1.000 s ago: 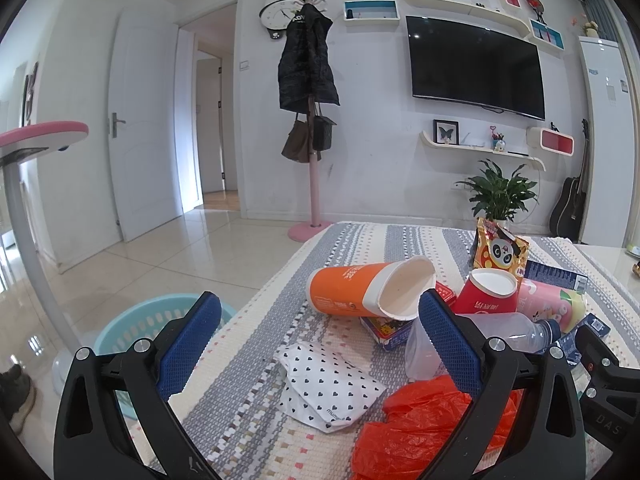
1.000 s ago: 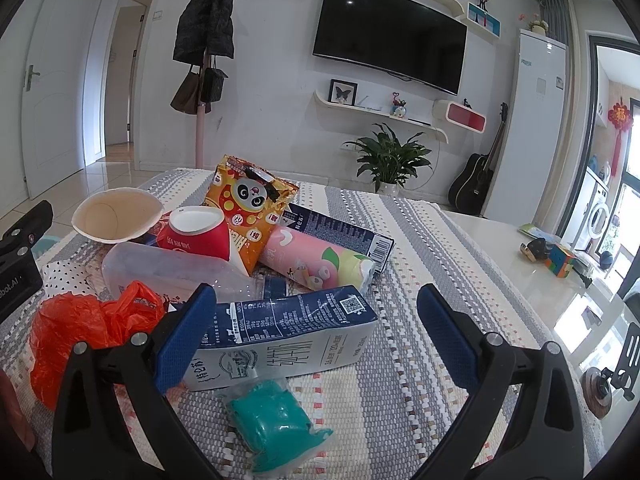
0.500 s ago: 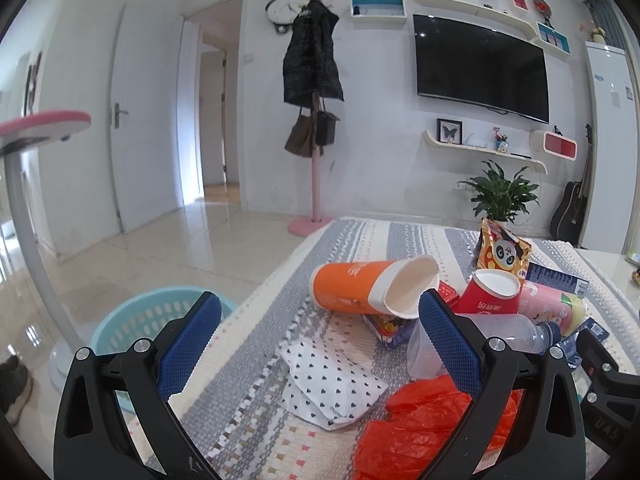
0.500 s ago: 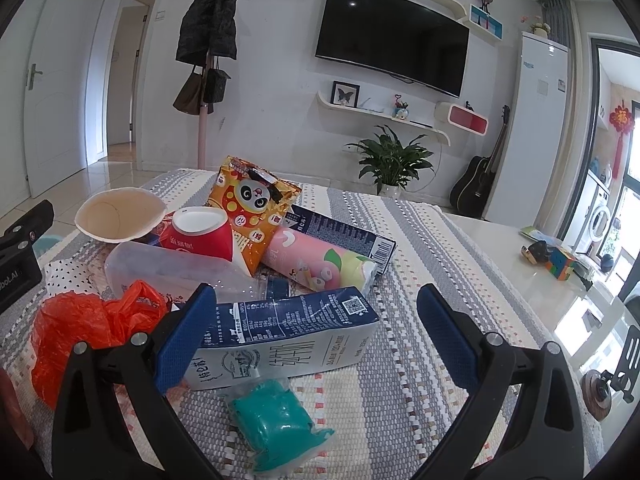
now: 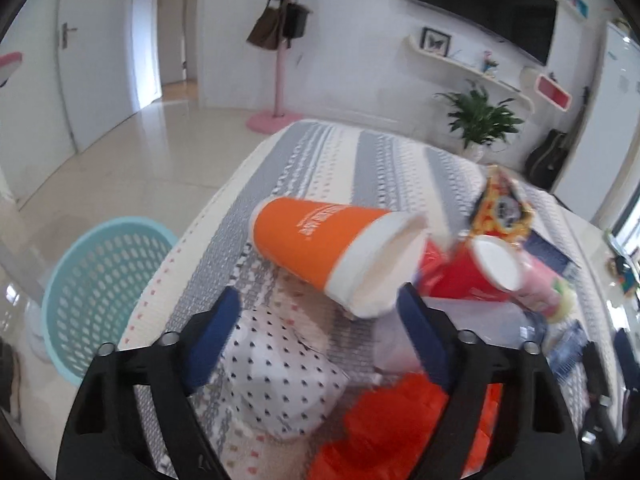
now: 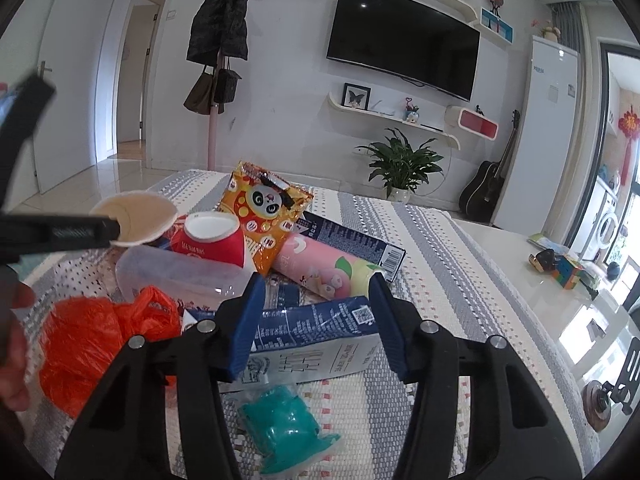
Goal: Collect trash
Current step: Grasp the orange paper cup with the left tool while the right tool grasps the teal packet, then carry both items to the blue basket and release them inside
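Left gripper (image 5: 318, 322): its blue fingers (image 5: 212, 340) have just been closing a little but stand wide, nothing pressed between them; they frame the rim end of the orange cup and a corner of the dotted paper bag.
Right gripper (image 6: 316, 322): its fingers (image 6: 246, 324) have just been closing and stand at a middling gap, one on each side of the blue carton; whether the pads press on its sides I cannot tell.
Orange cup (image 5: 320, 240): lies on its side on the counter, open mouth toward the right, resting partly on other rubbish.
Dotted paper bag (image 5: 284, 380): white with small dark marks, flat on the cloth just below the orange cup.
Blue carton (image 6: 316, 332): lies on its side near the front of the heap, long side across the view.
Teal wrapper (image 6: 284, 428): crumpled on the cloth just in front of the carton.
Orange plastic bag (image 6: 100, 336): bunched up at the left of the heap, touching the clear bottle (image 6: 180, 276).
Red cup (image 6: 212, 240): tilted on the clear bottle, beside the panda snack bag (image 6: 264, 216).
Pink tube (image 6: 324, 268): lies on its side behind the blue carton.
Counter (image 6: 460, 288): covered by a grey and white striped cloth; the trash is heaped on its near left part.
Basket (image 5: 100, 292): pale blue, perforated, on the floor beside the counter's left edge.
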A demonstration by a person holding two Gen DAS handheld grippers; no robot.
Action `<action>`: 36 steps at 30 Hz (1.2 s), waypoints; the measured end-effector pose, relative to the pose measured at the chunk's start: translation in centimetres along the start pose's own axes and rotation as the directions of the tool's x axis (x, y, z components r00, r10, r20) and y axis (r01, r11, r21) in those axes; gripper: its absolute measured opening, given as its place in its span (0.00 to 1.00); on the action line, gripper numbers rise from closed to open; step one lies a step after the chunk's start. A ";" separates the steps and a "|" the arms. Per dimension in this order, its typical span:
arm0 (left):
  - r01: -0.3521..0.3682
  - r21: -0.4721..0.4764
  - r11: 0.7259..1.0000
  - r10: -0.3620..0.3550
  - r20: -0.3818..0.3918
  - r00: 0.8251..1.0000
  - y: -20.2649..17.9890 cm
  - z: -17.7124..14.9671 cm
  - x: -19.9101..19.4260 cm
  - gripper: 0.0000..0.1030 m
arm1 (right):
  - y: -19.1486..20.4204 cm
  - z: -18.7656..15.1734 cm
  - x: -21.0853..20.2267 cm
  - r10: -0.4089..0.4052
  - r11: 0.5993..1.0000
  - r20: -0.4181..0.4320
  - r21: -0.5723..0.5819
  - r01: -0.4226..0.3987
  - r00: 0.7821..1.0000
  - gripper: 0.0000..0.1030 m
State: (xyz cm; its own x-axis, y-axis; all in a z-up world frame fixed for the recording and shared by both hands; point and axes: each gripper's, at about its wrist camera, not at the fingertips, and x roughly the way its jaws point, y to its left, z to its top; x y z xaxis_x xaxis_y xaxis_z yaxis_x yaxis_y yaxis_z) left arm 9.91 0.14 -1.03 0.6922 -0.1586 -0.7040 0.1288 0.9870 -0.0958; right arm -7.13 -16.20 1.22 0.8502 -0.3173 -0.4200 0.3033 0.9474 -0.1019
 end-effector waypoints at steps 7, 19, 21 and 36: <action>0.010 -0.010 1.000 -0.010 0.020 1.000 0.3 0.7 0.2 0.73 | -2.0 1.9 -0.1 0.015 0.999 -0.008 0.036 -0.015 1.000 0.49; 0.052 -0.012 0.999 -0.052 -0.029 0.998 2.9 1.3 1.2 0.08 | -5.2 1.1 -0.2 0.139 0.988 -0.136 0.083 -0.128 0.981 0.36; 0.066 -0.015 0.998 -0.066 -0.006 0.998 3.6 1.3 0.1 0.07 | -5.0 0.1 -1.1 0.158 0.986 -0.154 0.079 -0.147 0.975 0.36; 0.116 -0.019 0.993 -0.114 0.093 0.989 5.7 0.5 -6.1 0.07 | -1.8 -3.8 1.4 0.238 0.971 -0.360 0.065 -0.230 0.902 0.61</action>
State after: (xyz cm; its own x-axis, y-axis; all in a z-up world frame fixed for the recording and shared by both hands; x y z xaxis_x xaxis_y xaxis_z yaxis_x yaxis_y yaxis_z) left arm 6.77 6.69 3.06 0.7359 -0.2714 -0.6204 0.1944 0.9623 -0.1904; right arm -8.13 -18.22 -2.66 0.6845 -0.0461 -0.7275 0.1264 0.9904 0.0562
